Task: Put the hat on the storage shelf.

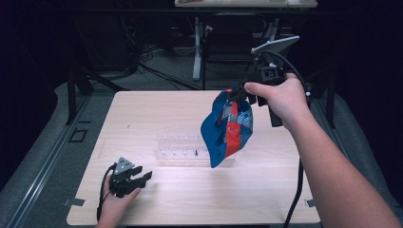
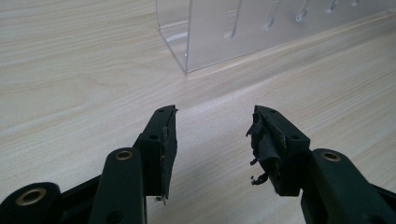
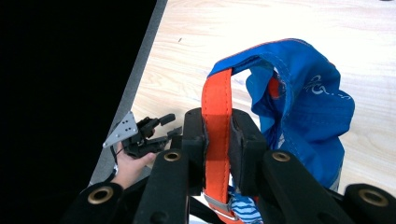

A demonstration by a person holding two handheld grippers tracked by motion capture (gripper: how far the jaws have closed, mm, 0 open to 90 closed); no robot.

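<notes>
Above the far right part of the pale wooden counter [image 1: 142, 118], the right gripper [image 1: 242, 95] is raised in the person's right hand [image 1: 280, 97], its jaws pressed together on an orange strap [image 3: 217, 135] of a blue fabric bag [image 1: 225, 128]; the bag hangs free below the jaws, clear of the counter, its lower end in front of a clear plastic rack [image 1: 183, 149] that stands near the middle of the counter; in the right gripper view the strap runs up between the two black jaws and loops over into the crumpled blue cloth [image 3: 303, 116], which carries a faint white print (too small to read), and a metal buckle [image 3: 217, 205] shows on the strap just under the jaws; near the front left corner of the counter, the left gripper [image 1: 142, 175] rests low in the left hand [image 1: 116, 202], its grey three-cornered plate on top and its jaws pointing right; the left gripper view shows those jaws [image 2: 212, 140] spread wide apart with nothing between them, just bare wood grain, the pad of one of them torn and frayed at its edge; beyond them one end of the clear rack [image 2: 210, 37] stands upright on the counter, well apart from the jaws; a dark floor with cables and table legs lies beyond the counter's far edge.
</notes>
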